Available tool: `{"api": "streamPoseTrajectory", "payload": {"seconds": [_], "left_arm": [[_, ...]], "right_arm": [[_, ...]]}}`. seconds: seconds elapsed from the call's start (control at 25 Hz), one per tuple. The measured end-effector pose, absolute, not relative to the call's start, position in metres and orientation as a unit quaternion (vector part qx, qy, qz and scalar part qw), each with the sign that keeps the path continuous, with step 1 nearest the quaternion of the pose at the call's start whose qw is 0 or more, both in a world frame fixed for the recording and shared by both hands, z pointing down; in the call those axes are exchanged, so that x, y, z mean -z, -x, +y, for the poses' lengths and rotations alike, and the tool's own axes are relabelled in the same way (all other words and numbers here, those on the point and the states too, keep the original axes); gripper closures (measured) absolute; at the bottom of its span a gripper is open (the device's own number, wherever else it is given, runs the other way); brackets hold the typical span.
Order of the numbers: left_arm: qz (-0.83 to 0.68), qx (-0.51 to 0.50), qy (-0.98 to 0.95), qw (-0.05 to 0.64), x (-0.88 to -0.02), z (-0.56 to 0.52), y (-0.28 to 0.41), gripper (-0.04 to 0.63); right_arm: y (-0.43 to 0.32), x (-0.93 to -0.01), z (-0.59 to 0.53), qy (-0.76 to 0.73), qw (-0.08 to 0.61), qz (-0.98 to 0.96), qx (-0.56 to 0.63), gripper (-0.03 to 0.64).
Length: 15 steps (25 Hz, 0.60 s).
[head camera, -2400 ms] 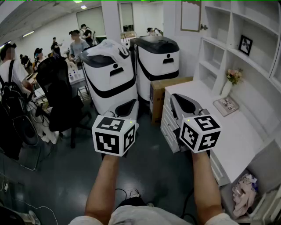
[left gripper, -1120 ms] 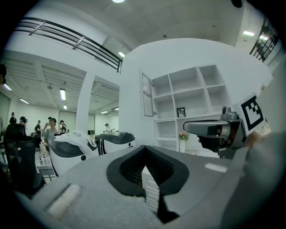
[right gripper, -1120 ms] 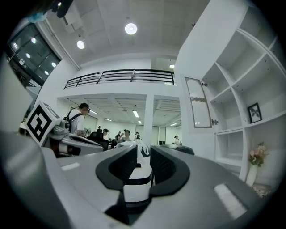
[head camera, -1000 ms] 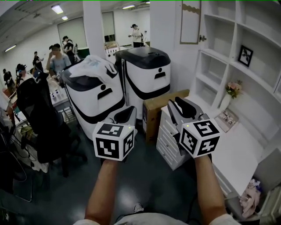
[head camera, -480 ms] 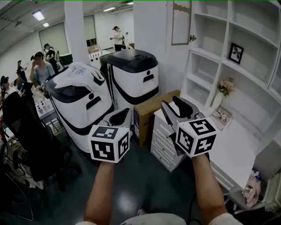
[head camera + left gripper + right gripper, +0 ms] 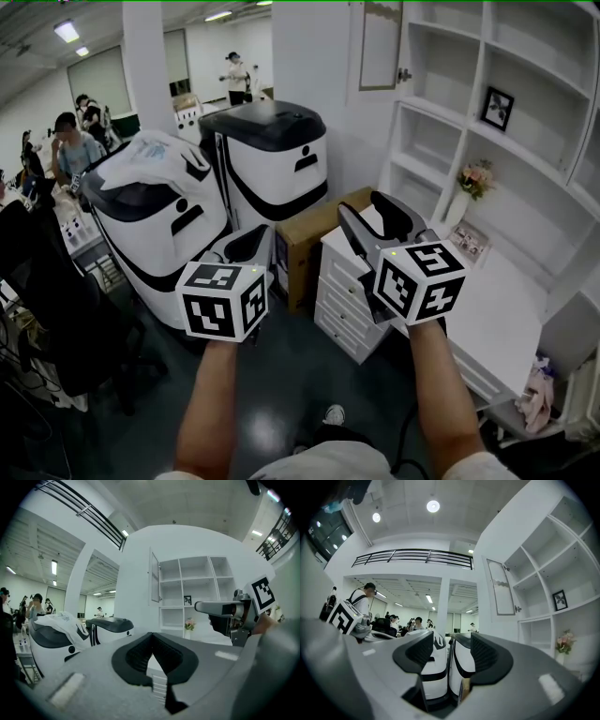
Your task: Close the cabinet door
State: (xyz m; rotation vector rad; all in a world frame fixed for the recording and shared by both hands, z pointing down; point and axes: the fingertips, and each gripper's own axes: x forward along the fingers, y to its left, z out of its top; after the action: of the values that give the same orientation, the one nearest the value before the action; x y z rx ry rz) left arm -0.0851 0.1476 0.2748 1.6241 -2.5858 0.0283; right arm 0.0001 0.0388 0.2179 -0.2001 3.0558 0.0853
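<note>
My R gripper (image 6: 377,217) jaws just been opening, now wide apart, nothing btwn. L gripper (image 6: 246,244) jaws together, empty. Cabinet door (image 6: 380,45) at 1 o'clock up top, swung open, well apart from both.

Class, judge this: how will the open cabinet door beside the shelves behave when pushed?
The cabinet door looks a thin, flat framed panel, so it probably swings stiffly, not flexing. It seems light; a gentle push likely moves it, a hard one might slam.
</note>
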Motion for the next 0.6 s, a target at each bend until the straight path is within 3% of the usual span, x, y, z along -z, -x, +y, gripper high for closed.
{"api": "streamPoseTrajectory", "payload": {"seconds": [0.6], "left_arm": [[-0.844,-0.029,-0.534,0.033,-0.272,0.089,0.141,0.598]], "right_arm": [[0.056,-0.213,-0.024,0.07,0.055,0.996,-0.025,0.345]]}}
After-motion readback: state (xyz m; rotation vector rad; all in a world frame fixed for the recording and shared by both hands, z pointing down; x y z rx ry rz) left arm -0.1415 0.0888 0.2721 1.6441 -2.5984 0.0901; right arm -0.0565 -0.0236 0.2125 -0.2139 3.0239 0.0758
